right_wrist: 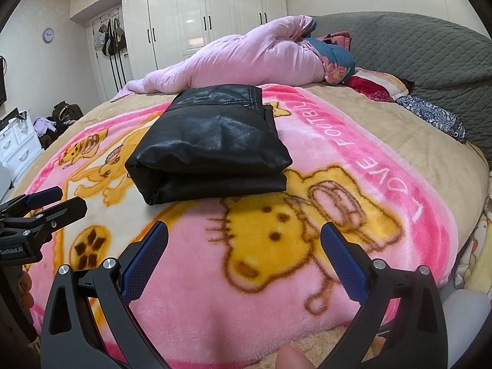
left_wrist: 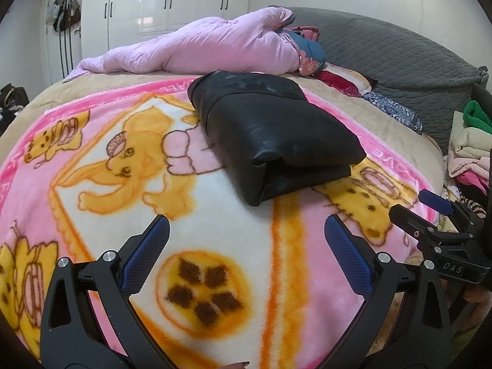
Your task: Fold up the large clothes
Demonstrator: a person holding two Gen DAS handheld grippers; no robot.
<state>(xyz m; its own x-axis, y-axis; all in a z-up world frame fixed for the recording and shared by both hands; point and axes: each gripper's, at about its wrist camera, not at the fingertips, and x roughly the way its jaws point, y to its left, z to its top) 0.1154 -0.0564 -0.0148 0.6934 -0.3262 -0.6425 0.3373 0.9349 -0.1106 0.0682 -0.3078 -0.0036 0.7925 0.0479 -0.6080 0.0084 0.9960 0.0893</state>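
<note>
While jacket lies folded | both grippers gape empty | underside hidden

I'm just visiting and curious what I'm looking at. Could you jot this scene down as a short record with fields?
place: bedroom, on a bed
garment: black jacket, folded into a compact bundle
lies on: pink cartoon blanket
left gripper: open, holds nothing, short of the jacket
right gripper: open, holds nothing, short of the jacket
behind jacket: pink quilt, bunched
far side: white wardrobe
task state: the fold looks done
</note>
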